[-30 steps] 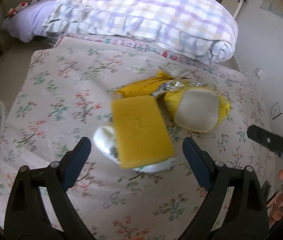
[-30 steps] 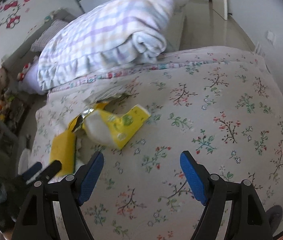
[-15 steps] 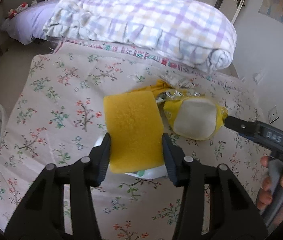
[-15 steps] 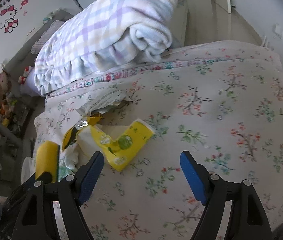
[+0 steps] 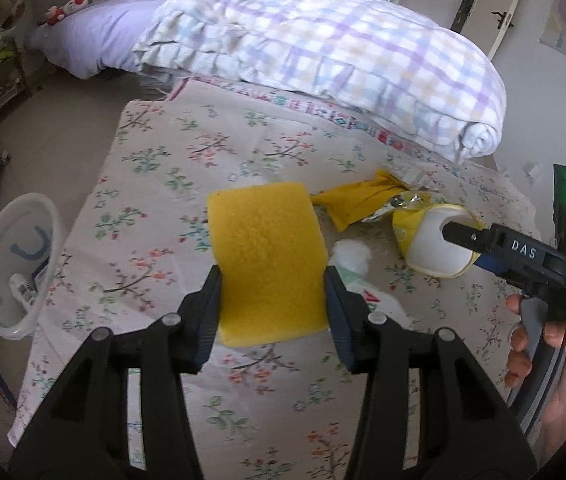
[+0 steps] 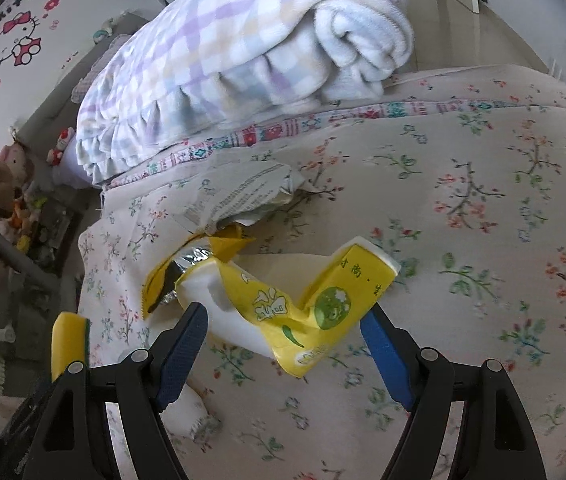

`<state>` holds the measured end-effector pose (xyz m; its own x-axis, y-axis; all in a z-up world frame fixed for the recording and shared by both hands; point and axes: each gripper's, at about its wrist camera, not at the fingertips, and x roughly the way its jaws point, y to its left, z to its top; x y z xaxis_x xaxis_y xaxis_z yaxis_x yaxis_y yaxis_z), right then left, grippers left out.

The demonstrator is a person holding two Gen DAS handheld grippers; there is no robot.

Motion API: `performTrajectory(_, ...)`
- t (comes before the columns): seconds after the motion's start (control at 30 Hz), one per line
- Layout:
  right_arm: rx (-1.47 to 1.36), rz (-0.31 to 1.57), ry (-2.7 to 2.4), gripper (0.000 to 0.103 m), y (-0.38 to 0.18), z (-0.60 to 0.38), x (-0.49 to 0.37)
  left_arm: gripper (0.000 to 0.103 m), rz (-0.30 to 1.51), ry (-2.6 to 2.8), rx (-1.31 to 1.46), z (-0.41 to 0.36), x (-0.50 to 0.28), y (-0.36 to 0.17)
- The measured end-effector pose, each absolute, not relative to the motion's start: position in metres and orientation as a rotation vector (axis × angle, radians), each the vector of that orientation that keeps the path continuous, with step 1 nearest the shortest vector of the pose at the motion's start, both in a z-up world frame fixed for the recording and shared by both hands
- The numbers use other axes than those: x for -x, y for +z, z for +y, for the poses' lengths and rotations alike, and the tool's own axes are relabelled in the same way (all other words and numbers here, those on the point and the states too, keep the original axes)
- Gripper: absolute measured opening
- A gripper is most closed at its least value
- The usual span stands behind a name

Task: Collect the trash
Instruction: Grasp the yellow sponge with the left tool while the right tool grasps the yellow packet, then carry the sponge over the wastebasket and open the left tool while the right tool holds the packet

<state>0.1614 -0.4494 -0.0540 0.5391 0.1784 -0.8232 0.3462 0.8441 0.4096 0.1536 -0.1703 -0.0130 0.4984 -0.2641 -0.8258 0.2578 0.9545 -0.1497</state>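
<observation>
Left wrist view, left jaws: my left gripper (image 5: 273,280) clamps the yellow sponge (image 5: 267,256), pads pressed on both its sides, lifted over the bed (image 5: 155,184).
Right wrist view, right jaws: my right gripper (image 6: 283,344) stands wide, blue pads either side of the yellow tissue pack (image 6: 283,304), not pressing it.
Beside pack: torn yellow wrapper (image 6: 187,268), crumpled printed paper (image 6: 243,196) behind.
Under sponge: white tube (image 5: 367,288) on the floral sheet.
Off bed, left: white bin (image 5: 15,256) on the floor.
Far end: checked quilt (image 5: 323,52), rolled.
</observation>
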Motion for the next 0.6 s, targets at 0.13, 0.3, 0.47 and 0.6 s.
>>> performTrajectory(0.13,-0.604,1.006,-0.077,0.072,-0.057,-0.443,-0.164,0.05,1.004,-0.301,0.012,-0.158,-0.154,-0.013)
performTrajectory(0.3,-0.589,1.004,-0.031,0.041,-0.05,-0.434,-0.162,0.05,0.996,-0.291,0.025,-0.146,-0.156,-0.01)
performTrajectory(0.47,-0.529,0.982,-0.015,0.039,-0.032,-0.425,-0.153,0.05,0.986,-0.289,0.045,-0.138,-0.156,-0.004)
performTrajectory(0.6,-0.511,0.968,-0.003,0.039,-0.018,-0.418,-0.143,0.05,0.976,-0.292,0.06,-0.134,-0.156,0.0)
